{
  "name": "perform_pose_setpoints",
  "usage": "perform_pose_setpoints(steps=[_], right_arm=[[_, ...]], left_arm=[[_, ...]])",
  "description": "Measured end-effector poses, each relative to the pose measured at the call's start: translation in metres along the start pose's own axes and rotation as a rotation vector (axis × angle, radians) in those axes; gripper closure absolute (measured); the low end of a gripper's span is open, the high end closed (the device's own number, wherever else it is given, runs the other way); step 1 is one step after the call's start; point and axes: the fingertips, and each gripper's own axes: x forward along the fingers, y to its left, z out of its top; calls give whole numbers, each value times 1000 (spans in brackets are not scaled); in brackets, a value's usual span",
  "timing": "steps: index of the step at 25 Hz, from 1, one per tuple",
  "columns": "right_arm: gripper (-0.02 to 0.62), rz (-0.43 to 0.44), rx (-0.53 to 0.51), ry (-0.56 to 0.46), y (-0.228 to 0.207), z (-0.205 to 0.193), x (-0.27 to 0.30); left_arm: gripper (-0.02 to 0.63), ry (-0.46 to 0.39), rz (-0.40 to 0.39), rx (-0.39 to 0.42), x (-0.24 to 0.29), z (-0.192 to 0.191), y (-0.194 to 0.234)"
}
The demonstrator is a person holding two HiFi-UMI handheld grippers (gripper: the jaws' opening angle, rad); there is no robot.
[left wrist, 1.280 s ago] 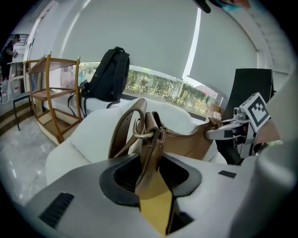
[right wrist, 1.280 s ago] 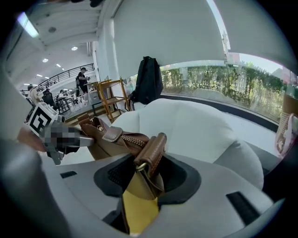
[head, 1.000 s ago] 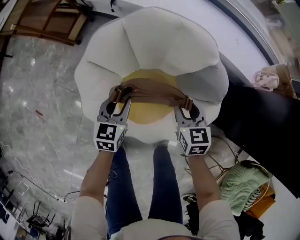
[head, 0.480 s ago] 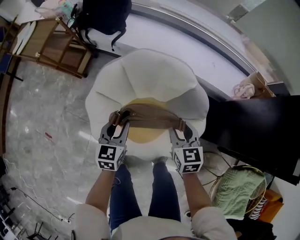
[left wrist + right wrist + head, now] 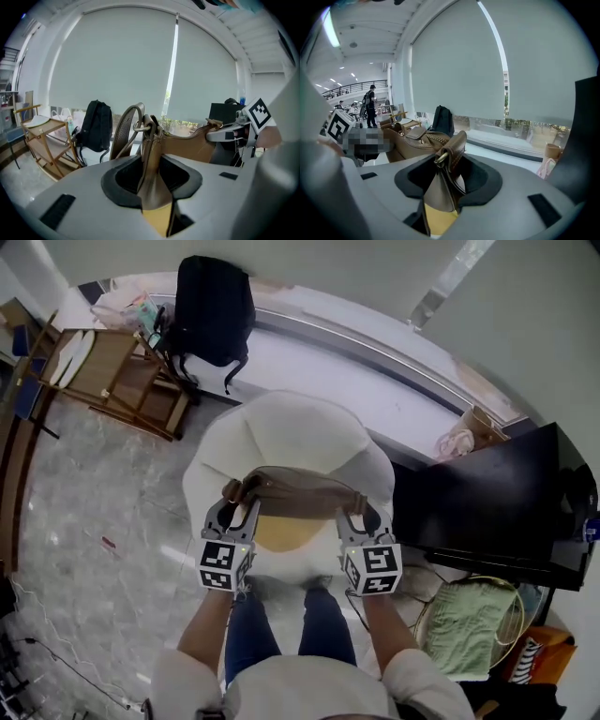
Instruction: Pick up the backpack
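1. We hold the left tool (image 5: 235, 506) pinched on one end of the brown bag (image 5: 298, 493). In the left gripper view its two pads clamp the leather fold just under a metal ring (image 5: 138, 125), where the strap (image 5: 123, 133) loops upward.
2. Our right tool (image 5: 361, 519) is pinched on the bag's other end. In the right gripper view a leather tab with its own ring sits squeezed between the pads, and the zipper line runs off toward the left tool.
3. The bag hangs stretched between the two tools. It touches nothing else that we can see.
4. The two tools sit side by side, tips pointing forward and a little down, with their marker cubes facing up at us.
5. Directly beneath the tools and the bag is a white petal-shaped seat (image 5: 281, 432). Its yellow centre cushion (image 5: 279, 533) shows just under the bag, between the two tools.
6. Well beyond the tips runs a pale window ledge (image 5: 366, 357). A black backpack (image 5: 214, 310) stands on it, ahead of the left tool and toward its outer side, with a wooden rack (image 5: 112, 381) just beside the backpack.
7. Off the right tool's outer side lies a black counter (image 5: 487, 493). Behind that tool, nearer to us, a green cloth (image 5: 464, 626) rests in a wire basket.
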Motion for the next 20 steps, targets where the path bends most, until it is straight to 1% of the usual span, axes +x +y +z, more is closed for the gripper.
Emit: perform_pose_setpoints(steps=[3,8,16,20], right_arm=[[416,1,-16,-31,-1,28,-16],[416,0,-15,-70,-1,60,-41],[416,0,-38,-141,8,101,-73],[416,-12,-33,-168,7,115,-88]], left_arm=[[471,-28,2,-1,-14,25,-7],[471,-57,10,19,-37,60,-21],[477,-111,27,16,-69,98,-32],[480,-130,21,26,-80,113,-41]])
